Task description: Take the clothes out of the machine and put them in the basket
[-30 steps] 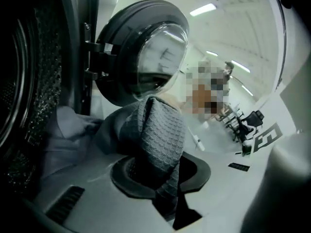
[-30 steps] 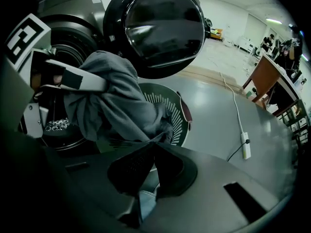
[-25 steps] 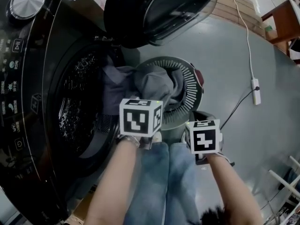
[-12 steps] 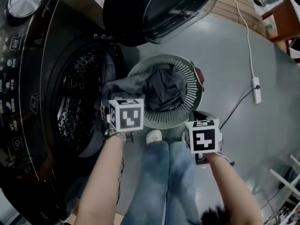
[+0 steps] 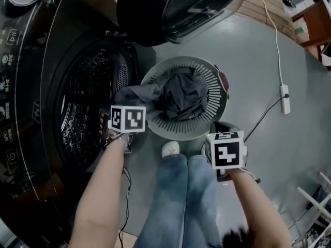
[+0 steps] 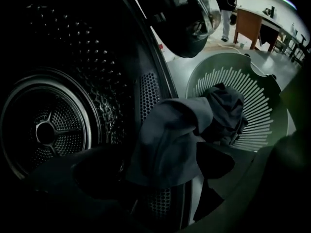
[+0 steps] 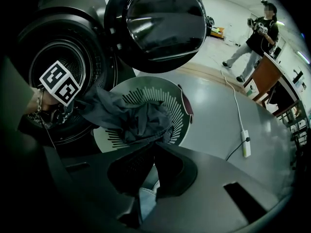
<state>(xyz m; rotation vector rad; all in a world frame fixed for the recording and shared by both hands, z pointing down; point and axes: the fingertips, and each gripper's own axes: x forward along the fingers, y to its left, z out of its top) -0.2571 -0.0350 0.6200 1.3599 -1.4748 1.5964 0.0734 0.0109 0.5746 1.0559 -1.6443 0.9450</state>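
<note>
A round slatted basket (image 5: 212,107) stands on the floor in front of the dark washing machine (image 5: 31,112), whose door (image 5: 176,9) is swung open. Dark grey clothes (image 5: 183,94) fill the basket, and one fold (image 6: 170,140) hangs over its left rim toward the drum (image 6: 48,130). My left gripper (image 5: 126,122) is at the drum's mouth. Its jaws have just been opening and stand wide, the fold ahead of them untouched by the pads (image 6: 218,161). My right gripper (image 7: 151,147) hangs shut and empty near the basket's right side, above the person's knees.
A white power strip (image 5: 284,98) with its cable lies on the grey floor at the right. Wooden furniture (image 5: 313,17) stands at the far right. The person's jeans (image 5: 181,200) and a white shoe (image 5: 169,149) are below the basket. Another person (image 7: 257,33) stands far back.
My left gripper has moved left and down, from over the basket to the drum's mouth. The grey garment stretched from drum to basket now lies in the basket. The right gripper kept still.
</note>
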